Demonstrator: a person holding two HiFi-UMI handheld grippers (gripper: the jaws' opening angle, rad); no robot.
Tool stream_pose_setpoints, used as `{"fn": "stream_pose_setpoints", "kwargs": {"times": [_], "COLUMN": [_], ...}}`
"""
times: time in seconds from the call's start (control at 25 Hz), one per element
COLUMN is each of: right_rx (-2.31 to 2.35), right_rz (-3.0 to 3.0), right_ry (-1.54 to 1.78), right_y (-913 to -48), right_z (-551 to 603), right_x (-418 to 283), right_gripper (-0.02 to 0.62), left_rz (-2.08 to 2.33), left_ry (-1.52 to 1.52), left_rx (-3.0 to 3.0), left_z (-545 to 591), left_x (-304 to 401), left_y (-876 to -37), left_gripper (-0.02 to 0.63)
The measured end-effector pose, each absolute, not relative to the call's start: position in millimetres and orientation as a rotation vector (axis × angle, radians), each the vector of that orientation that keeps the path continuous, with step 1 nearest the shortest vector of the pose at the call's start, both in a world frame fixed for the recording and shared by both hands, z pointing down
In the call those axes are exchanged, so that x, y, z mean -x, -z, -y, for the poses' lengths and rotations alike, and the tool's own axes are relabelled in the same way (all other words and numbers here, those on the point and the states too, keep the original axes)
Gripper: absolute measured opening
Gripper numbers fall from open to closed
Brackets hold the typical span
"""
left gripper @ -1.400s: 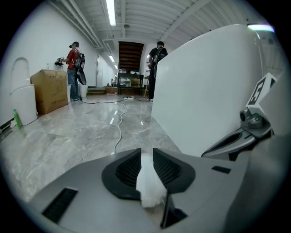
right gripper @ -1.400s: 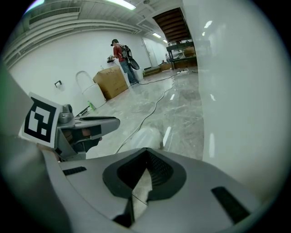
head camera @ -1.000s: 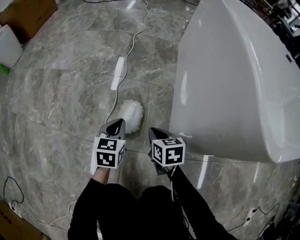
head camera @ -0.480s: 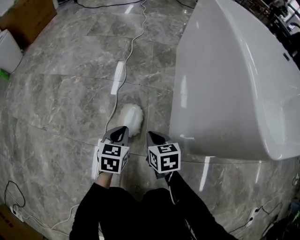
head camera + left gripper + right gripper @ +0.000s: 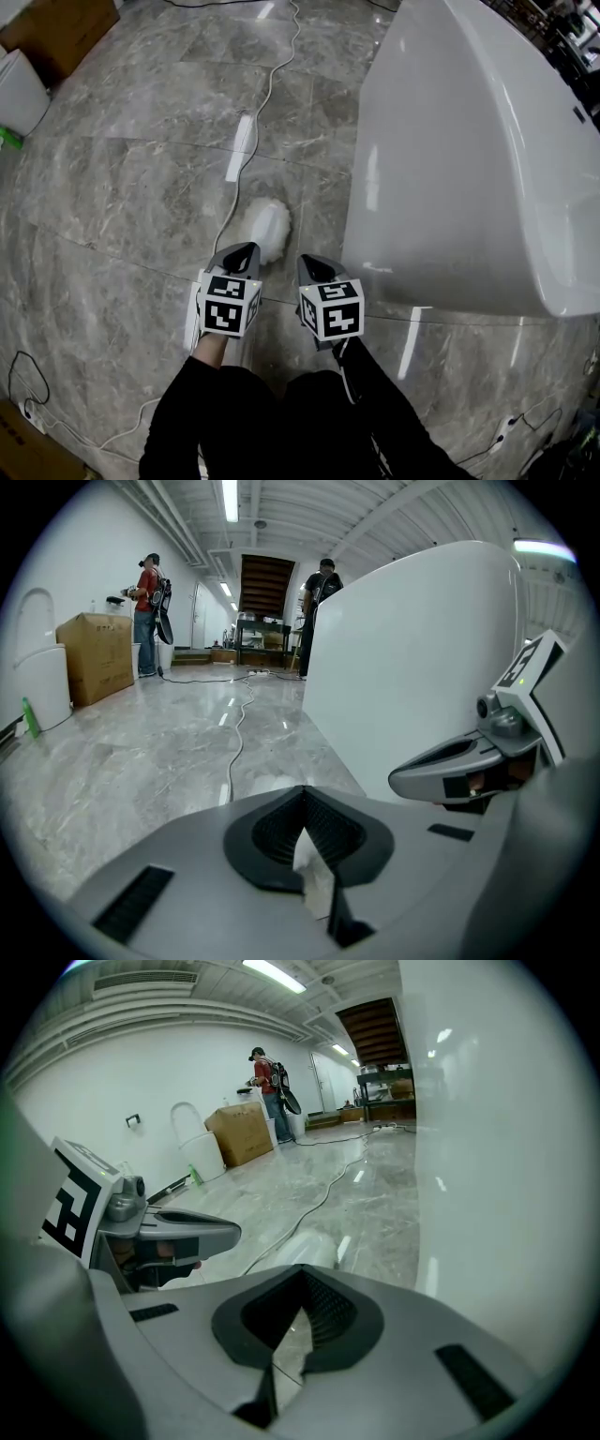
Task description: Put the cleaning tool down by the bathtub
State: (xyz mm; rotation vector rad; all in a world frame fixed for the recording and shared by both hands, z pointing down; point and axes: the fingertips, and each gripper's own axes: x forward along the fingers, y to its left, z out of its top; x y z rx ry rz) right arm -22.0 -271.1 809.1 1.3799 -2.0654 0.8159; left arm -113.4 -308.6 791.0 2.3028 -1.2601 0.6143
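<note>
The cleaning tool [image 5: 265,225], a white fluffy head, lies on the grey marble floor just left of the white bathtub [image 5: 469,169]. In the right gripper view the cleaning tool [image 5: 305,1246] shows beyond the jaws, beside the bathtub wall [image 5: 506,1147]. My left gripper [image 5: 239,251] hovers at the tool's near edge, its jaws shut with nothing pinched between the tips [image 5: 302,791]. White fluff shows through the gap behind them. My right gripper [image 5: 309,262] hangs beside it, closer to the tub, its jaws meeting at the tip [image 5: 302,1269] and holding nothing.
A white cable [image 5: 272,84] runs across the floor to the tool. A cardboard box [image 5: 56,28] and a white container [image 5: 19,89] stand at the far left. More cable [image 5: 28,394] loops at the near left. Two people [image 5: 150,611] [image 5: 319,602] stand far off.
Both grippers stay over the same spot by the tool. The right gripper has rolled slightly. The tool has not moved.
</note>
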Motion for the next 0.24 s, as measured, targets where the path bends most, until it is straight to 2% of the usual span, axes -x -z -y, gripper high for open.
{"fn": "stream_pose_setpoints", "kwargs": {"times": [0.24], "right_rx": [-1.39], "right_rz": [2.065], "right_ry": [-0.815], "right_y": [-808.3], "right_z": [273.0], "right_x": [20.8], "right_gripper": [0.0], "left_rz": [1.264], "left_ry": [-0.618], "left_rx": [-2.3], "left_z": [308.6], "left_x": [115.3], "left_y": [-793.3], "left_gripper": [0.008]}}
